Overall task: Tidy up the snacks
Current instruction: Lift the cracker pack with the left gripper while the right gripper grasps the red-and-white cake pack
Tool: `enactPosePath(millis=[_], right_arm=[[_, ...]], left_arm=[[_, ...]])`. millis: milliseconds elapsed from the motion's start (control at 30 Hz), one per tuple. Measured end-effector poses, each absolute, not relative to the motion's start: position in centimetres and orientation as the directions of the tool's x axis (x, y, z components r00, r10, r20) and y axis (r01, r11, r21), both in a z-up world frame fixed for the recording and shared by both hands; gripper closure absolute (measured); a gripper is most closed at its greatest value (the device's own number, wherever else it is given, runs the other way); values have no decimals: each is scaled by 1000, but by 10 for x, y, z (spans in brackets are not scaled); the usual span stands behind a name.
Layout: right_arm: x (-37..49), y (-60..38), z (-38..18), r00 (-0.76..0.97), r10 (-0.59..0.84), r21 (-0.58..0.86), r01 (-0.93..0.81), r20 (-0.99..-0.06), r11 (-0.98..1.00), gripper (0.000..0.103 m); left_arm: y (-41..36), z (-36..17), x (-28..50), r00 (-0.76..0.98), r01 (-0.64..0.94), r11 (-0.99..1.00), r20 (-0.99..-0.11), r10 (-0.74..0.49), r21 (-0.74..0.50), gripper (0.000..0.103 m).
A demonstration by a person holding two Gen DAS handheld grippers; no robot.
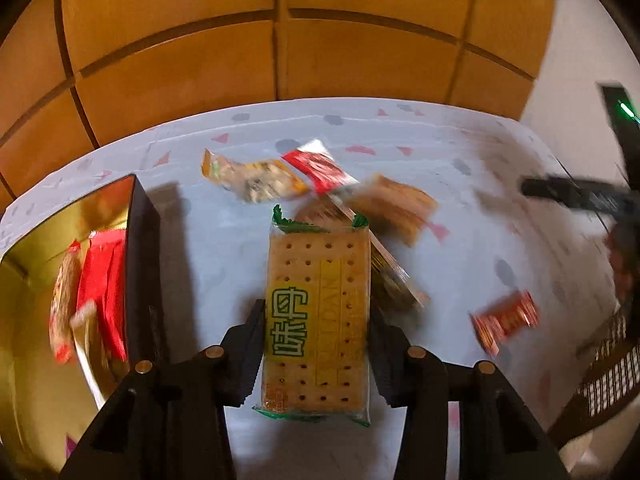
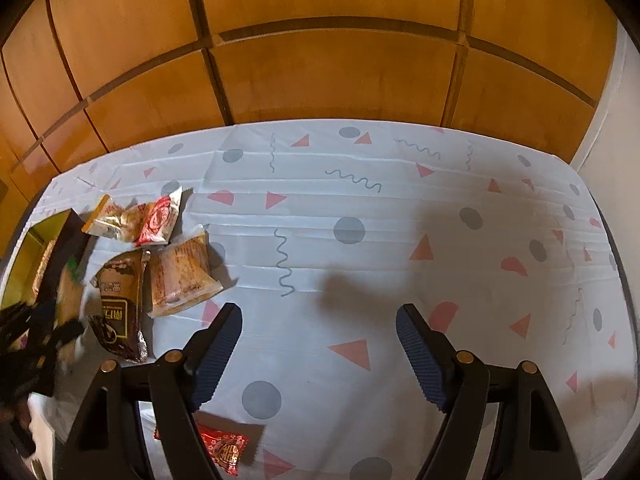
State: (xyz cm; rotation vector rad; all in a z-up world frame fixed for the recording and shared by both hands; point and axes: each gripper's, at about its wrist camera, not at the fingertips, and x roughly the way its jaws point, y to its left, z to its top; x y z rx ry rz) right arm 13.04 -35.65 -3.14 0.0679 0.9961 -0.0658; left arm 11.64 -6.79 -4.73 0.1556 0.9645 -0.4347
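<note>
In the left wrist view a yellow cracker packet (image 1: 316,280) with green ends lies lengthwise between the fingers of my left gripper (image 1: 316,312), and both pads press on its long sides. A gold-lined black box (image 1: 132,264) stands to its left with red snack packets (image 1: 100,280) inside. Loose on the tablecloth beyond are a yellow packet (image 1: 256,180), a red packet (image 1: 320,168), a brown packet (image 1: 394,204) and a small red packet (image 1: 504,320). My right gripper (image 2: 320,344) hangs open over bare cloth, with nothing between its fingers.
A white patterned tablecloth (image 2: 360,208) covers the table, with wooden panels (image 2: 320,72) behind its far edge. In the right wrist view a tan packet (image 2: 180,276) and a dark brown packet (image 2: 120,308) lie at left, and a small red packet (image 2: 224,448) lies below the left finger.
</note>
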Motion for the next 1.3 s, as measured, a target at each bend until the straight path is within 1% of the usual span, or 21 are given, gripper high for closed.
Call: enactPosePath(millis=[167,267,300,367,467,600,767,933,1033,1100,1133,1167,1200,1233,1267,1300], right_arm=[[130,-351,-35,534,-14,22,60,-845,998,23],[130,-345,-36,528,25,48,30,-849,998,24],[130,-343,-37,527,37,58,23,-849,998,26],[130,-336,-37,520,91,107,1,-849,994,36],[138,-319,-34,511,141,146,-29,-848,989,39],[164,-292,-31,502,194,186,-67,-843,980,40],[216,-250,-39,464,244,219,-108,-852,970,40],[261,-217,-57,403,225,191,-124,-887,974,40],[283,-204,-73,366,171,133,-128,-915,983,40],[291,-201,-81,344,162,126,-124,-925,984,40],[295,-198,-86,331,157,122,-124,-931,985,42],[299,-199,-91,321,145,110,-123,-936,986,59],[301,-197,-95,313,132,96,-128,-941,987,66],[300,-195,-95,322,119,80,-132,-939,988,67],[300,-195,-94,324,124,83,-138,-938,987,73],[298,-197,-90,329,140,98,-141,-934,985,73]], left_arm=[[-73,-60,77,480,476,879,-828,-291,-33,56],[-74,-74,67,468,488,873,-839,-276,-15,56],[-74,-77,66,463,486,874,-842,-276,-19,56],[-73,-80,64,479,485,874,-829,-288,-23,56],[-70,-81,63,483,484,874,-822,-302,-36,56],[-66,-83,60,496,483,874,-807,-321,-51,56],[-65,-85,60,503,480,875,-796,-337,-67,56],[-63,-86,59,509,481,873,-786,-350,-78,56],[-62,-86,59,508,481,872,-783,-360,-89,56],[-61,-86,59,507,480,872,-782,-362,-93,56],[-61,-86,59,508,480,872,-781,-363,-94,56],[-61,-86,59,509,479,873,-780,-364,-95,56],[-61,-86,59,510,479,873,-779,-364,-94,56],[-61,-86,59,510,479,872,-779,-365,-95,56],[-61,-86,59,509,479,872,-779,-366,-97,56],[-61,-86,59,510,478,873,-778,-367,-99,56]])
